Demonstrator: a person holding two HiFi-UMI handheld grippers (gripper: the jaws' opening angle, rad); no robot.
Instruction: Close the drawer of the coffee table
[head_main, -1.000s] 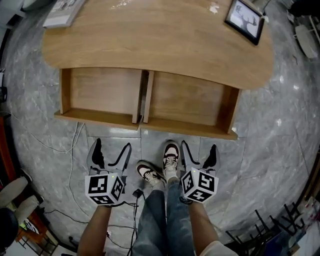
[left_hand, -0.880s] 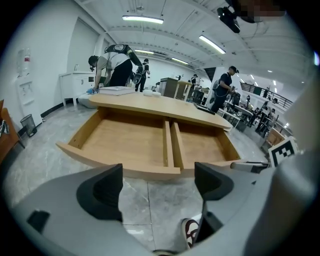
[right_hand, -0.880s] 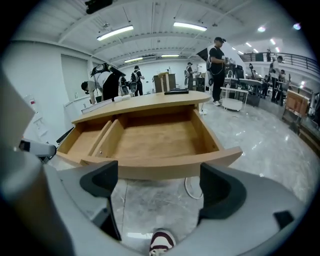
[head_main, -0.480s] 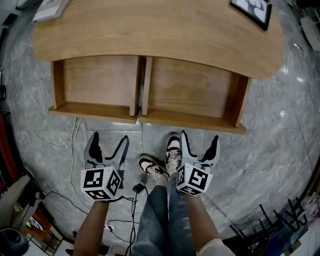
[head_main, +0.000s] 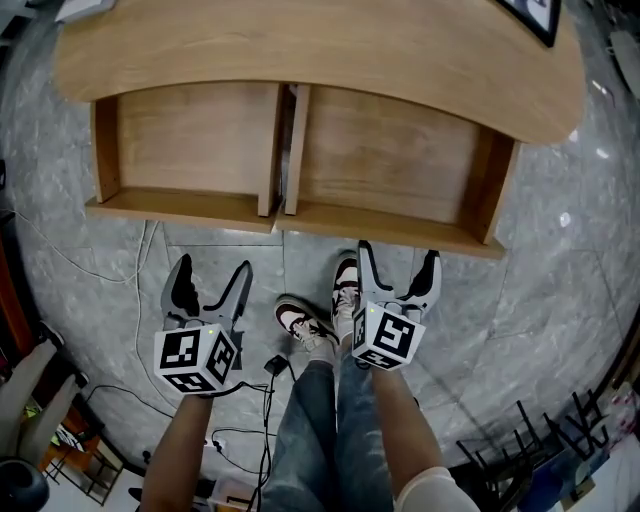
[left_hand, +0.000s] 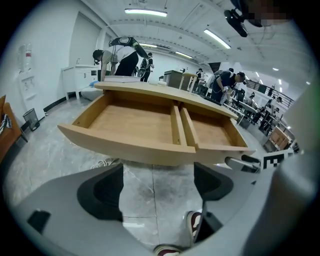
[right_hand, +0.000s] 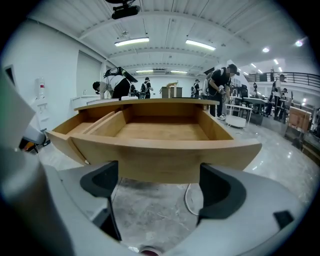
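Observation:
A wooden coffee table (head_main: 320, 50) has two drawers pulled out side by side, both empty. The left drawer (head_main: 185, 150) and right drawer (head_main: 395, 170) show curved front panels. My left gripper (head_main: 210, 285) hovers open over the floor, short of the left drawer's front (left_hand: 125, 147). Open as well, my right gripper (head_main: 398, 265) sits just before the right drawer's front (right_hand: 165, 155), apart from it. Nothing is held between either pair of jaws.
Grey marble floor (head_main: 560, 300) surrounds the table. The person's two shoes (head_main: 315, 320) stand between the grippers. Cables (head_main: 150, 270) lie on the floor at left. A framed picture (head_main: 535, 15) rests on the tabletop's far right. People and desks fill the room behind.
The view has shifted closer to the table. Both grippers have advanced a little toward the drawer fronts, the right one nearest. The drawers have not moved.

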